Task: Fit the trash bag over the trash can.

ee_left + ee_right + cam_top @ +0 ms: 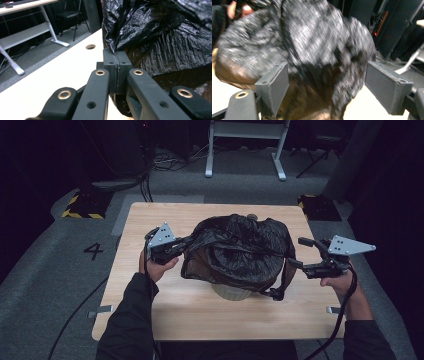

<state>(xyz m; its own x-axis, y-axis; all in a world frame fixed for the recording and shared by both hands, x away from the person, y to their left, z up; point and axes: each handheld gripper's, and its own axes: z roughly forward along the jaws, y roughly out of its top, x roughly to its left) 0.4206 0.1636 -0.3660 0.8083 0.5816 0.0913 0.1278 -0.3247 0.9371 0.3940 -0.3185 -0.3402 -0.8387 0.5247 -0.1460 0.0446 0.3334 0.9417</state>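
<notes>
A crumpled black plastic bag (235, 250) is draped over a pale container (231, 292) in the middle of the wooden table (200, 315). My left gripper (187, 241) is at the bag's left side, and its jaws are shut on a fold of the bag's edge (113, 47). In the left gripper view the left gripper (117, 58) has its pads pressed together with the film pinched between them. My right gripper (298, 252) stands open at the bag's right side. In the right gripper view the blurred bag (312, 37) lies beyond the right gripper (327, 82), whose wide-apart pads (274, 87) do not touch it. A bag strap (287, 270) hangs down at the right.
A white desk frame (245, 130) stands on the floor behind the table. Yellow-and-black striped bases (82, 207) sit at the far corners. The table has a round hole (90, 46) near the bag. A chair (70, 15) stands farther off.
</notes>
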